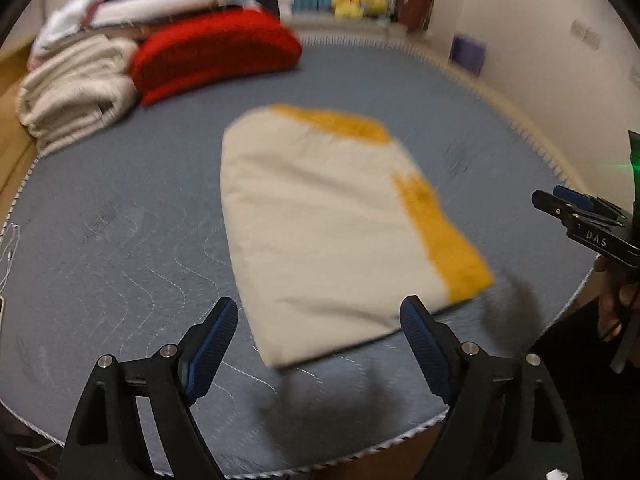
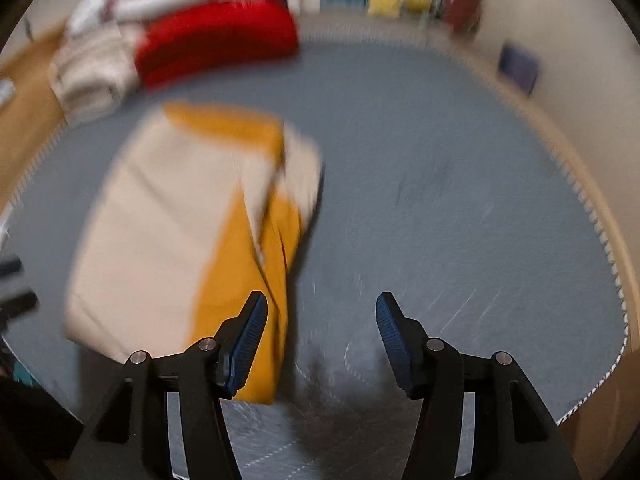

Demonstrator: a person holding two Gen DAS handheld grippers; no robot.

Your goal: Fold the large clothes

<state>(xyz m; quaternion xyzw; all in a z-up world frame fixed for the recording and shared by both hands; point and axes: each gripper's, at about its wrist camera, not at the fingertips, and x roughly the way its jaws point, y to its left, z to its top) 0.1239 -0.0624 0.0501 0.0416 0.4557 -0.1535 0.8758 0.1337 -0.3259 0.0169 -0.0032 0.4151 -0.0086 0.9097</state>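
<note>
Only left view shows folded garment whole (right blurred); left gripper, right gripper spread, empty.

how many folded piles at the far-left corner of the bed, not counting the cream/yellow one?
2 clear ones: a cream pile at the left edge, a red pile right beside it. More white and teal fabric sits behind them, too blurred to count.

The garment is cream with mustard-yellow bands. The bed is grey-blue with wavy white stitching. Behind it lie a red cushion and cream towels.
</note>
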